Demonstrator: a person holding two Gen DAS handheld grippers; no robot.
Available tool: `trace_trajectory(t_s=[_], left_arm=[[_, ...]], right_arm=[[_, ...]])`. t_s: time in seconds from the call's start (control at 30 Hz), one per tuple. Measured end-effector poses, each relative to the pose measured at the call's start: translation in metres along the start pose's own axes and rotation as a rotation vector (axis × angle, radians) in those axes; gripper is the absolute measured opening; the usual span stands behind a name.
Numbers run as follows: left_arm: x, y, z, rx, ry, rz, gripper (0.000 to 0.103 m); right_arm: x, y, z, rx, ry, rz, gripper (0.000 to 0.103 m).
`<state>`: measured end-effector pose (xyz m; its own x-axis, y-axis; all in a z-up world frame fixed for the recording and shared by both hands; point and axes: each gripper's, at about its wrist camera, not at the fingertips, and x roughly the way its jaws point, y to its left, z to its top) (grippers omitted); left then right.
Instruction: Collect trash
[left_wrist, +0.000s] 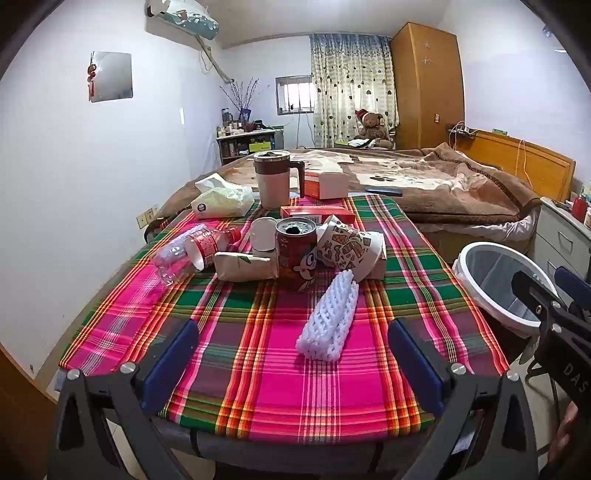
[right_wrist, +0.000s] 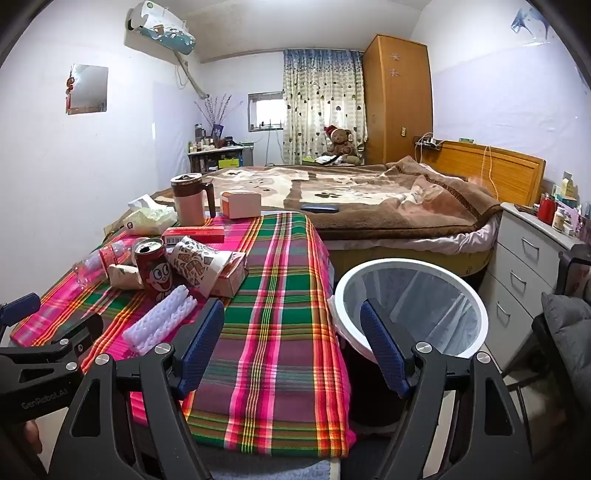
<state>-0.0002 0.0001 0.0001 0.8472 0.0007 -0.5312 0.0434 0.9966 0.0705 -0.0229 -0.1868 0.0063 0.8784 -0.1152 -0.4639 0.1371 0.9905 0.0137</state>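
Two grippers hang above a worktop (left_wrist: 424, 280) covered in pink-and-green plaid cloth, set at the foot of a bed (left_wrist: 424, 184). The left gripper (left_wrist: 291, 365) stands wide open with nothing between its blue pads, pointed down toward a white foam net (left_wrist: 328, 317) lying on the cloth just ahead of it. Behind the net stands a red can (left_wrist: 295, 254), its top opened. Around the can lies a cluster of trash: a clear bottle (left_wrist: 192, 253) on its side to the left, a crumpled paper cup (left_wrist: 245, 266) touching the can, a patterned cup (left_wrist: 347, 247) tipped over to the right, and a red box (left_wrist: 317, 213) behind. Farther back sit a tissue pack (left_wrist: 221, 201), a lidded mug (left_wrist: 273, 181) and a white box (left_wrist: 327, 184). The right gripper (right_wrist: 291, 347) is likewise spread wide and empty, held over the worktop's right edge, one finger in front of a white-rimmed bin (right_wrist: 413, 306) that stands on the floor just beside the worktop, lined with a clear bag.
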Motion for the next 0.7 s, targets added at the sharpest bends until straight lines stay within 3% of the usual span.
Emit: trace_trajectory(t_s=[0.7], left_arm=[[0.0009, 0.0042, -0.0004, -0.020, 0.003, 0.007, 0.103]], right_arm=[[0.0002, -0.0011, -0.0004, 0.003, -0.005, 0.004, 0.078]])
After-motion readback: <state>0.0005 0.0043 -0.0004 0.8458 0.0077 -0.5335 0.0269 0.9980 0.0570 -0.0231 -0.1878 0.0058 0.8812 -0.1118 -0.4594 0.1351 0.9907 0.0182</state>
